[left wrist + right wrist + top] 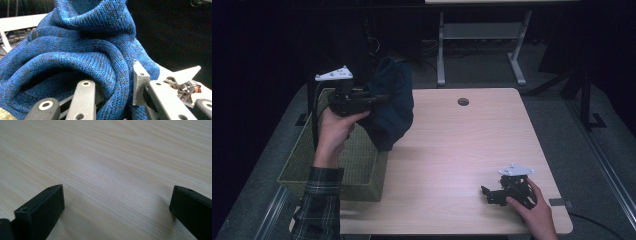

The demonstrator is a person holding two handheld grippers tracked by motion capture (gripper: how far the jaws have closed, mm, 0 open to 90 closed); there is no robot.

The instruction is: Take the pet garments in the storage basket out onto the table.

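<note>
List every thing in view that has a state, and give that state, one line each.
Left claw: raised above the table's left edge, shut on the blue knit garment.
Blue knit garment: held up, bunched, hanging beside the basket.
Green basket: upright at the table's left edge; what is inside cannot be told.
Right claw: open, low over the table, holding nothing.
Table: bare wood under the right claw.

A light wooden counter (pixel 472 150) has a round hole (pixel 463 102) near its far edge. Behind it stands a grey desk frame (pixel 482 35) on the dark floor (pixel 557 115).
</note>
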